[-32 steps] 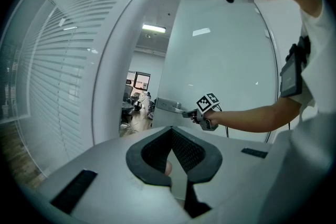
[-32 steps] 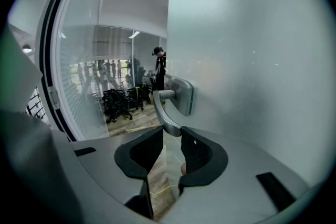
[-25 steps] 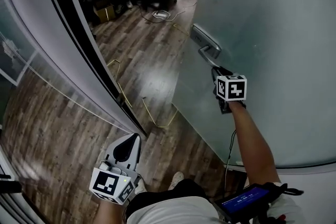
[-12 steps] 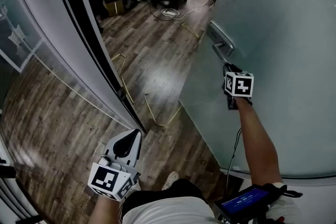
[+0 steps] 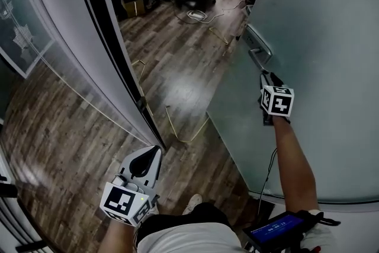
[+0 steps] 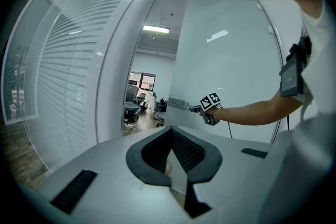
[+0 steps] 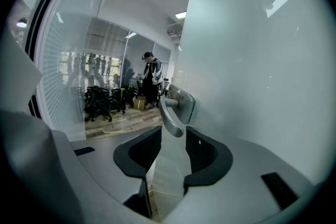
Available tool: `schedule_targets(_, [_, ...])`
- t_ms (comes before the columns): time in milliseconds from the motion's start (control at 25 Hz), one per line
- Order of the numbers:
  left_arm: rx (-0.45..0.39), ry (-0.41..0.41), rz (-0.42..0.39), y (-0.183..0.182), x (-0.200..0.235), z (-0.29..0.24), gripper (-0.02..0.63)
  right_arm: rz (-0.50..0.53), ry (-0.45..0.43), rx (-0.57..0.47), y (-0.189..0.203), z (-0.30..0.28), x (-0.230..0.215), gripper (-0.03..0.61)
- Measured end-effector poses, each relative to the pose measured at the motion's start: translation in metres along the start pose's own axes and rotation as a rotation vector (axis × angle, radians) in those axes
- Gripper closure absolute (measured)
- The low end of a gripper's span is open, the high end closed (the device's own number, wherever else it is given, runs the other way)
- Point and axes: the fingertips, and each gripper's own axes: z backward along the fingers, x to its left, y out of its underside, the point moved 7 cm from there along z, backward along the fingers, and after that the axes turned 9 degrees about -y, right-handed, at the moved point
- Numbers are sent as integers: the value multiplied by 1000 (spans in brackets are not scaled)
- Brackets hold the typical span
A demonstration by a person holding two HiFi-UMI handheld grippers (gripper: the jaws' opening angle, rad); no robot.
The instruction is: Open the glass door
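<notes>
— What was the person wearing?
— A white short-sleeved top (image 5: 189, 240), a pale shoe (image 5: 196, 203), and a dark device with a blue screen (image 5: 275, 227), with a thin black cable (image 5: 267, 172) beside it
— And the left gripper (image 5: 153, 154)?
— It had a pale grey shell, black jaws, and a cube (image 5: 121, 204) with black-and-white square markers

Frosted glass door (image 5: 320, 38), matt metal handle (image 7: 169, 117)
</notes>
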Motion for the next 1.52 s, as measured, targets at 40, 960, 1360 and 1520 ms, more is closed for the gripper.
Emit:
schedule_targets(40, [1, 4, -1, 0, 1, 0, 615, 5, 5, -14, -3, 4, 1, 451])
schedule_targets(960, [-78, 192, -30, -18, 42, 53, 615, 19, 112, -369, -63, 211, 131, 501])
schedule_targets(1360, [-76, 314, -61, -20, 78, 100, 615, -33, 159, -415, -61, 298, 230, 574])
schedule_targets(1520, [-74, 330, -63, -25, 78, 108, 614, -127, 99, -402, -52, 319, 251, 575])
